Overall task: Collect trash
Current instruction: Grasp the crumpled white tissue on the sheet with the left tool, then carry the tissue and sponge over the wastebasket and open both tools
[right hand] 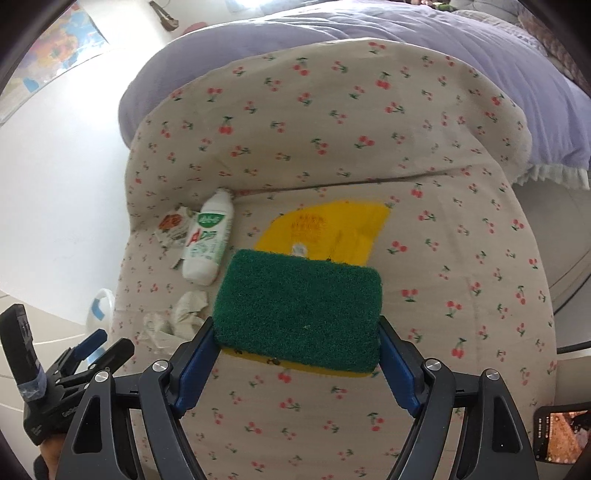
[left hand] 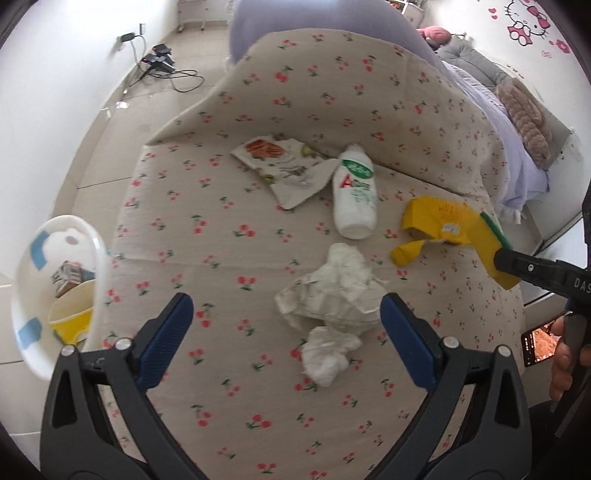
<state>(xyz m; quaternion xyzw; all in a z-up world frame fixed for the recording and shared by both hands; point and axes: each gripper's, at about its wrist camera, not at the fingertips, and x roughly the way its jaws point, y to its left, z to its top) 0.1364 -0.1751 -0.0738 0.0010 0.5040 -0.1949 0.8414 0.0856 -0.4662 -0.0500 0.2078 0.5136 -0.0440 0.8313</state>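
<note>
On the cherry-print blanket (left hand: 258, 92) lie a crumpled white tissue (left hand: 332, 291), a smaller tissue wad (left hand: 327, 356), a white bottle with a green label (left hand: 354, 192), a printed snack wrapper (left hand: 284, 166) and a yellow bag (left hand: 432, 221). My left gripper (left hand: 286, 306) is open and hovers over the tissues, its blue pads on either side of them and not touching. My right gripper (right hand: 295, 325) is shut on a green-and-yellow sponge (right hand: 299, 306), held above the yellow bag (right hand: 325, 229). The bottle (right hand: 207, 243) and tissues (right hand: 181, 317) lie to its left.
A white bin (left hand: 96, 243) stands on the floor at the bed's left edge, with a yellow cup (left hand: 72, 321) and a small carton inside. Cables and a charger (left hand: 159, 61) lie on the tiled floor. A purple quilt (right hand: 332, 33) covers the far bed. A hand holds a phone (left hand: 539, 341).
</note>
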